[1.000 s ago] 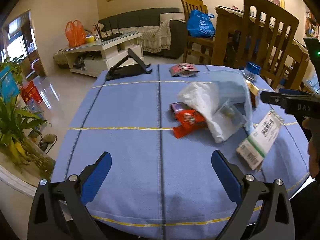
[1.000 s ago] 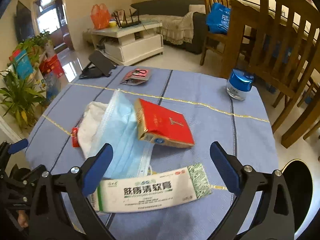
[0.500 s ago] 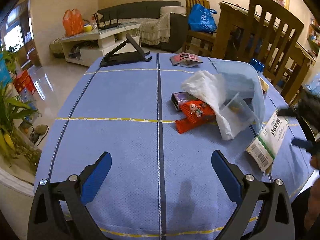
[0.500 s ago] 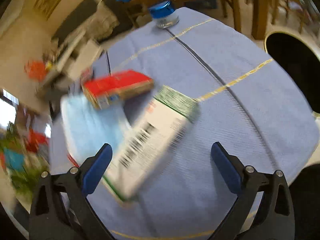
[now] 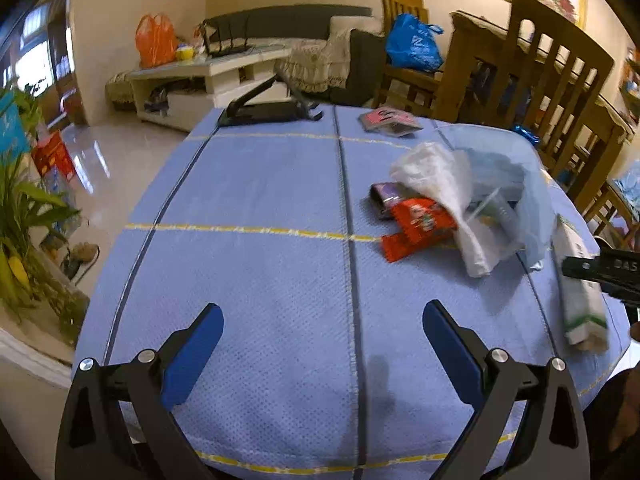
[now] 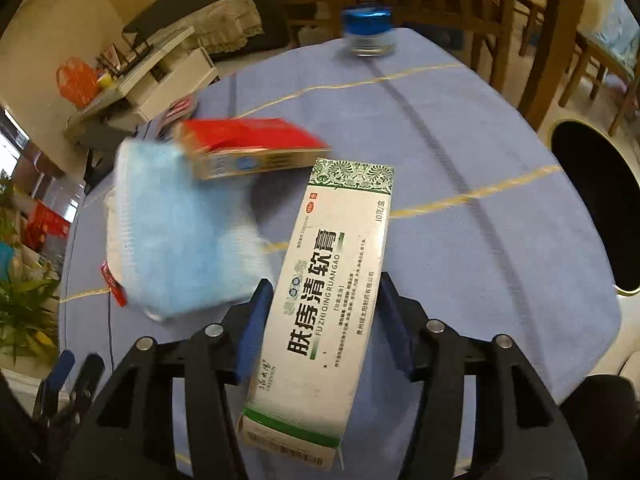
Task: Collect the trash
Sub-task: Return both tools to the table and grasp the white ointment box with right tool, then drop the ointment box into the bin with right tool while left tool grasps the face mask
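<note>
My right gripper (image 6: 326, 308) is shut on a long white and green ointment box (image 6: 332, 264), its jaws pressing the box's two long sides; the box also shows in the left wrist view (image 5: 580, 280). Beyond it lie a blue face mask (image 6: 180, 232) and a red and gold carton (image 6: 248, 148). In the left wrist view a pile holds a white tissue (image 5: 444, 192), a red snack wrapper (image 5: 416, 224) and a clear bag (image 5: 504, 184). My left gripper (image 5: 322, 332) is open and empty above the blue tablecloth (image 5: 248, 264).
A blue-capped jar (image 6: 368, 32) stands at the table's far edge. A black phone stand (image 5: 268, 108) and a small pink packet (image 5: 386, 120) lie at the far side. A black-mouthed round bin (image 6: 596, 208) sits right of the table. Wooden chairs (image 5: 556, 80) stand behind.
My right gripper turned, moved in over the ointment box and closed on it. My left gripper moved slightly forward and stayed open.
</note>
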Demonstrator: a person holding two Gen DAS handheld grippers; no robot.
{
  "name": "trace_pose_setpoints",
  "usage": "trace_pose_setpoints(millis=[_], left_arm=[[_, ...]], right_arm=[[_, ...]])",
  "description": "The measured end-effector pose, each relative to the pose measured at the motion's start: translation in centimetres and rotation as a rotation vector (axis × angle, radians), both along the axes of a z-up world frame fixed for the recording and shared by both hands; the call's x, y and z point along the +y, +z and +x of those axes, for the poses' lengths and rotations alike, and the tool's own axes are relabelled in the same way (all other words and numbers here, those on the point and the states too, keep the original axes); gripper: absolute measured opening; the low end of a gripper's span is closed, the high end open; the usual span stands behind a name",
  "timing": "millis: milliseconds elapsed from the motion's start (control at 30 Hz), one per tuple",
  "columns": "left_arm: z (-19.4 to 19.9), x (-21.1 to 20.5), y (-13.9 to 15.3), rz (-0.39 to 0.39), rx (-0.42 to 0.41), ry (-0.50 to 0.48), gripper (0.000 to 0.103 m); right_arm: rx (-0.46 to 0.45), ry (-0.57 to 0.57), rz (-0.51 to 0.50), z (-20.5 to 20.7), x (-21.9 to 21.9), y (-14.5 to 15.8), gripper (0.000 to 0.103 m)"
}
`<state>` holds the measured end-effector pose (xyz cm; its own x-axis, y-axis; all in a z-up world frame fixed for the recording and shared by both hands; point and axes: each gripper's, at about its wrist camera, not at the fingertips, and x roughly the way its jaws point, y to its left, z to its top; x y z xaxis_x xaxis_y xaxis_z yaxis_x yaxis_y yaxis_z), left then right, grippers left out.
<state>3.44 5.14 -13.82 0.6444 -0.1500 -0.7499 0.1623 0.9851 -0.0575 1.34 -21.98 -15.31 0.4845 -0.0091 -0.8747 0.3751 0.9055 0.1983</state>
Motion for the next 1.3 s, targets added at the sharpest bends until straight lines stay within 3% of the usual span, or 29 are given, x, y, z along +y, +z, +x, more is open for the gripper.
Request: trace_pose_setpoints(millis=[200, 333, 433, 567, 633, 667, 800, 933, 1100, 1200, 1300], left_arm=[[-0.2, -4.7, 2.7, -0.024, -0.066, -0.148, 0.096], [0.4, -9.2, 4.9, -0.006, -0.138, -0.233, 0.096], [1.8, -12.4, 5.1, -0.003, -0.13, -0.279, 0.093], [4.6, -15.6, 3.7, -0.007, -0.041, -0.331, 0.058], [5.7, -16.2, 2.7, -0.007, 0.008, -0.337, 0.027], [6.1, -16.3, 2.2, -0.003, 0.035, -0.327, 0.001], [5.0, -13.4, 3.8, -0.064, -0.047, -0.231, 0.001], [3.0, -10.8, 8.3, -0.118, -0.199, -0.191, 0.001], [2.6, -8.5, 13.2, -0.179, -0.313, -0.134, 0.001], [2.5, -9.1, 14.1, -0.169, -0.334, -0.143, 0.001], [2.2, -10.6, 13.1, -0.135, -0.313, -0.164, 0.002]], right_arm=[[0.014, -0.006, -0.038, -2.4, -6.6, 0.2, 0.051], [-0.05, -0.013, -0.015, -3.5, -8.4, 0.6, 0.051], [-0.11, 0.013, 0.028, -4.4, -8.7, 0.9, 0.051], [-0.158, 0.033, 0.087, -5.1, -9.5, 1.0, 0.052], [-0.18, 0.03, 0.11, -5.4, -10.2, 1.1, 0.052], [-0.192, 0.028, 0.119, -5.4, -10.3, 1.1, 0.052], [-0.246, 0.024, 0.127, -5.9, -11.2, 1.7, 0.052], [-0.295, 0.037, 0.158, -5.9, -11.8, 2.1, 0.052], [-0.313, 0.049, 0.194, -5.6, -12.0, 2.1, 0.052], [-0.317, 0.043, 0.207, -5.6, -12.4, 2.0, 0.052], [-0.309, 0.028, 0.221, -5.8, -13.1, 1.7, 0.052]])
